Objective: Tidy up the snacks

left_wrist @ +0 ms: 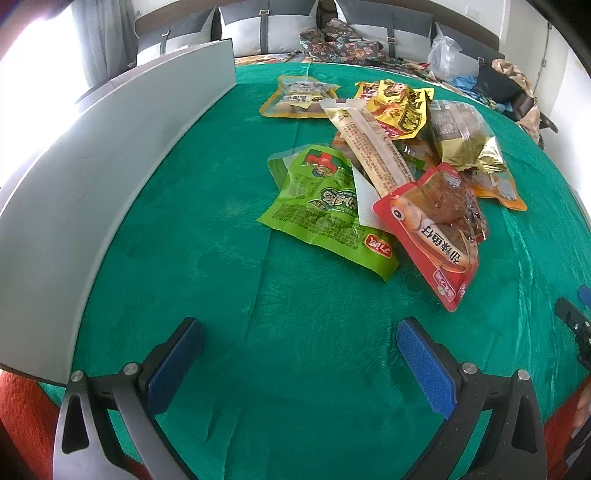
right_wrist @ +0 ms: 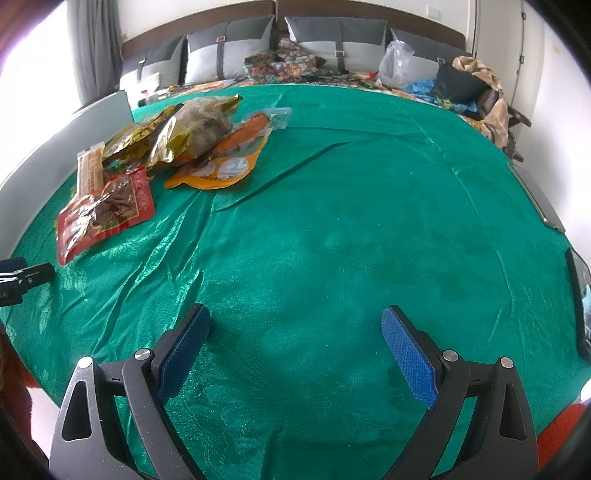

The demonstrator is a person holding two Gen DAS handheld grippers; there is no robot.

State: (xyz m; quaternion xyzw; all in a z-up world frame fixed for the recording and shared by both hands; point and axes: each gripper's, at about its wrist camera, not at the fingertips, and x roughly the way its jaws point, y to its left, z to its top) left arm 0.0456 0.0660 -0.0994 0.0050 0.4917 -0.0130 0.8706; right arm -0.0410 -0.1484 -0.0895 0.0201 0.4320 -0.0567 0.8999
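Looking along the left gripper (left_wrist: pixel 300 334) from the left wrist view: jaws spread wide, nothing between them, blue pads (left_wrist: pixel 424 365) low in the frame above a green cloth (left_wrist: pixel 229 280). Snack pile at centre and upper right of that frame, well apart from the fingertips. Green pack (left_wrist: pixel 321 206) lying flat at the pile's left edge. Red pack (left_wrist: pixel 439 236) nearest the camera, tilted, overlapping the green pack's right side. Long beige bar (left_wrist: pixel 373 147) resting diagonally on top of both. Yellow pack (left_wrist: pixel 397 107) and gold bag (left_wrist: pixel 465 140) behind, toward the upper right. Orange-rimmed pouch (left_wrist: pixel 295 98) lying alone at upper centre, just beside the pile. Grey board (left_wrist: pixel 110 177) standing upright along the cloth's left edge. Cushions (left_wrist: pixel 266 22) and a plastic bag (left_wrist: pixel 447 53) across the top.

Looking along the right gripper (right_wrist: pixel 295 321) from the right wrist view: jaws likewise wide apart and empty, hovering over bare cloth at lower centre. Same pile in the upper left of this frame, well away from the fingers. Red pack closest, at left; bar behind it; gold bag higher up; orange pouch (right_wrist: pixel 225 162) at the pile's right edge. Tip of the left gripper just showing at the left edge, near the red pack.
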